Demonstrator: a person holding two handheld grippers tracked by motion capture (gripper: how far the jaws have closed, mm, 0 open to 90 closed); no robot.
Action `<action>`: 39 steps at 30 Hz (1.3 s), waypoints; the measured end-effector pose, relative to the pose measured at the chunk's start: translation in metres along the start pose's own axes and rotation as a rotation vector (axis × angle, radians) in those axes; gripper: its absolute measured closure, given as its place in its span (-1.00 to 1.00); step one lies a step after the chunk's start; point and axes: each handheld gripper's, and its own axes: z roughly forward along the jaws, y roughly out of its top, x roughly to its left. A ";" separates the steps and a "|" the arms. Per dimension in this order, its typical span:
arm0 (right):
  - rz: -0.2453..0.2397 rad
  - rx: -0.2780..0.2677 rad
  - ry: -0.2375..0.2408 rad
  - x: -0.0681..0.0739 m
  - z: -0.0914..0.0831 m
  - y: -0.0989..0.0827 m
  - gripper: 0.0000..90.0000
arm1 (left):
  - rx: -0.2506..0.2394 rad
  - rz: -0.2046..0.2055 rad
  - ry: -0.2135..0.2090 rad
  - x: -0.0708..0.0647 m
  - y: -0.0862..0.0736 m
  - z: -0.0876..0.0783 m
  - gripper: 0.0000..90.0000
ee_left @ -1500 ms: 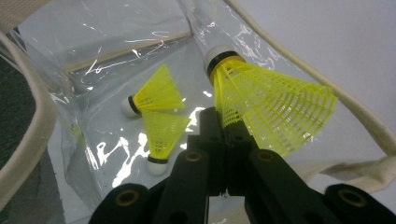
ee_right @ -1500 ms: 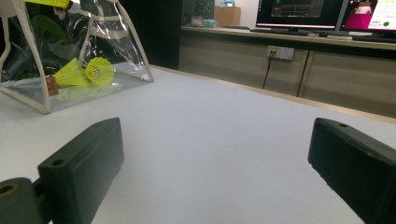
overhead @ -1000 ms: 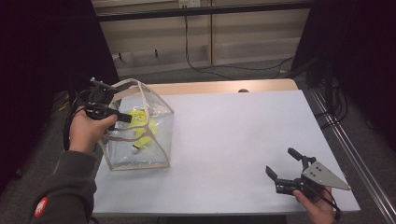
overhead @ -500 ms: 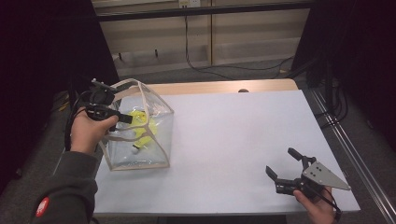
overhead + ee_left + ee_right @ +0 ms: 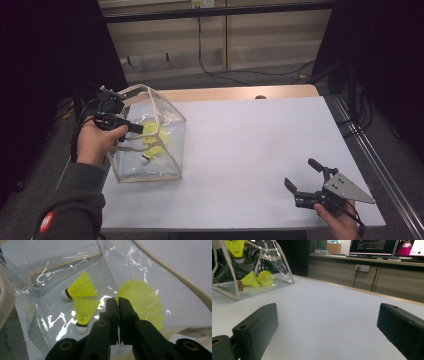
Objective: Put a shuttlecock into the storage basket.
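L hand-held gripper (image 5: 134, 127) sits at the upper side of the clear plastic bag (image 5: 170, 131), which stands on the left part of the white counter (image 5: 250, 150). In the left gripper view its jaws are pressed together, nothing visibly between the tips; they point down into the bag (image 5: 62, 270). Whether a fold of the clear film is pinched can't be told. The bag has beige fabric trim (image 5: 180, 277) along its edges.

Inside the bag: three yellow shuttlecocks. Two lie close together, skirts nearly touching, w/ white cork ends – one higher (image 5: 81, 287), one lower (image 5: 84, 311). The third (image 5: 147, 300) is right behind the jaws, skirt facing the camera, partly hidden by them.

R hand-held gripper (image 5: 306, 181) is held low over the counter's near right corner, well apart from the bag. Jaws wide apart, nothing between them, just bare counter (image 5: 324, 315). In the right gripper view the bag (image 5: 274, 260) shows far off at upper left w/ shuttlecocks in it.
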 end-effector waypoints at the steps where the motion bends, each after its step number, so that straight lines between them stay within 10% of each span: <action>1: 0.000 0.000 0.000 0.000 0.000 0.000 -0.93 | -0.002 0.002 -0.003 0.000 0.000 0.000 0.93; 39: -0.002 -0.003 -0.002 0.001 0.001 0.000 -0.93 | -0.102 0.010 -0.049 -0.016 0.013 -0.036 -0.42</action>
